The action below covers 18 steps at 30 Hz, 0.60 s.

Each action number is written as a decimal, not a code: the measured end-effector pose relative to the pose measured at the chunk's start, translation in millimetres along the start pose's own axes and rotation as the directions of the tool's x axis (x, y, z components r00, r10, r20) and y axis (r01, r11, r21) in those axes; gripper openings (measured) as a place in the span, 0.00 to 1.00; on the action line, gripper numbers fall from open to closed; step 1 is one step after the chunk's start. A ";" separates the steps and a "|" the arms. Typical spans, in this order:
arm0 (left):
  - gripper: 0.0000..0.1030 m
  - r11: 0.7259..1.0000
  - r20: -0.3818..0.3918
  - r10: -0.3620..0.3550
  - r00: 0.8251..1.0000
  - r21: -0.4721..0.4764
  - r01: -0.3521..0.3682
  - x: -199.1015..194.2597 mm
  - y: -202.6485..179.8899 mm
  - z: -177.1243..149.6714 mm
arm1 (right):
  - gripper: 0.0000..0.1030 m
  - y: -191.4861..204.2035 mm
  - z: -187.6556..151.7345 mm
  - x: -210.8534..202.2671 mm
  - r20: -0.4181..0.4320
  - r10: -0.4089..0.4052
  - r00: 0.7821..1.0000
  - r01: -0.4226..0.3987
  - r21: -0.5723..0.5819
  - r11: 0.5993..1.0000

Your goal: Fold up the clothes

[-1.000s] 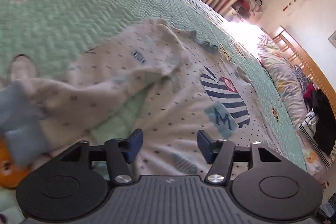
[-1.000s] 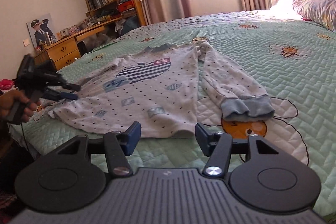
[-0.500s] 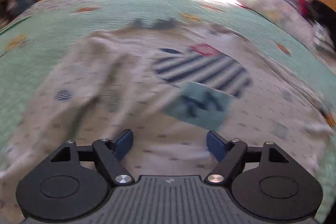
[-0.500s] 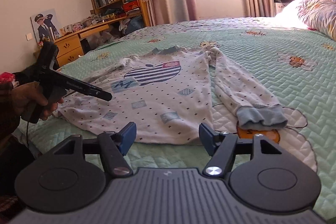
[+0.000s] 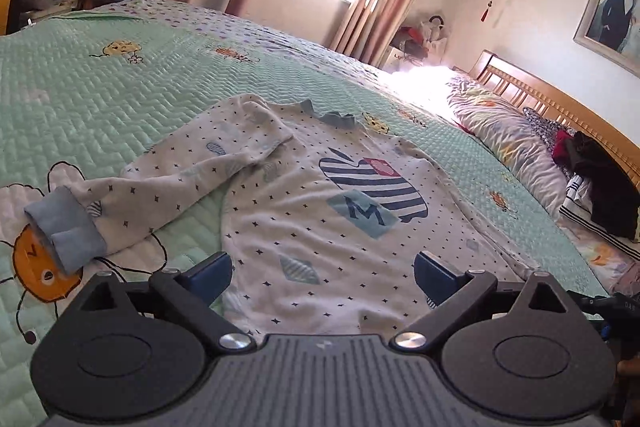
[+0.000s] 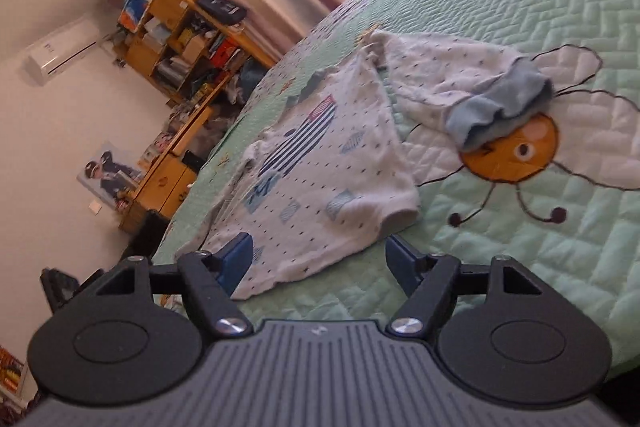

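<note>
A white dotted shirt (image 5: 320, 227) lies spread flat on the green bed (image 5: 100, 87), its sleeve (image 5: 160, 183) reaching left, an "M" patch (image 5: 362, 213) on the chest. Both the left hand-held gripper (image 5: 322, 273) and right hand-held gripper (image 6: 320, 261) hover at its hem, jaws wide apart, empty.

a white top (image 5: 320, 227) dotted with dark specks is seen, with light blue cuffs (image 5: 66, 227) and navy stripes; the quilt (image 5: 100, 99) is mint green, marked with orange bees.
</note>
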<state>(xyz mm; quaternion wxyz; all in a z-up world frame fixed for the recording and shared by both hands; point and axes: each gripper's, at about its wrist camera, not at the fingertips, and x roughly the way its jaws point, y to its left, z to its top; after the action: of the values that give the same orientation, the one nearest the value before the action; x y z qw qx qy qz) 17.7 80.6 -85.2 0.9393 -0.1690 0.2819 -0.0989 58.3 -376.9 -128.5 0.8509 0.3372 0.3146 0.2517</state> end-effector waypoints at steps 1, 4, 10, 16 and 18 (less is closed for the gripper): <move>0.96 0.999 0.012 0.036 0.999 0.002 -0.036 1.3 -2.0 -1.2 | 0.72 -3.0 2.7 -2.7 0.019 -0.016 1.000 0.016 0.014 1.000; 0.98 0.990 0.010 0.127 0.992 -0.068 -0.126 6.8 8.8 -4.1 | 0.73 -17.4 16.0 1.4 0.032 -0.041 0.999 0.040 0.052 0.998; 0.99 0.963 -0.086 0.108 0.990 -0.238 -0.126 21.4 39.5 -4.2 | 0.83 -38.5 33.3 39.4 -0.081 0.042 0.996 -0.030 0.137 0.990; 0.99 0.971 -0.155 0.096 0.983 -0.203 -0.127 44.3 41.2 6.0 | 0.89 -34.9 44.6 63.3 -0.149 0.121 0.981 -0.100 0.142 0.985; 0.99 0.973 -0.179 0.093 0.980 -0.191 -0.127 51.9 41.8 9.5 | 0.61 -32.4 44.9 68.8 -0.181 0.123 0.976 -0.104 0.113 0.988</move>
<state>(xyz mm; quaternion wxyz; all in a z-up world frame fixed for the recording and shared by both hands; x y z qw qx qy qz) 69.5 107.1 -119.1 0.8941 -0.2385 0.3778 -0.0314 143.5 -372.4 -151.7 0.7832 0.3727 0.3861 0.3140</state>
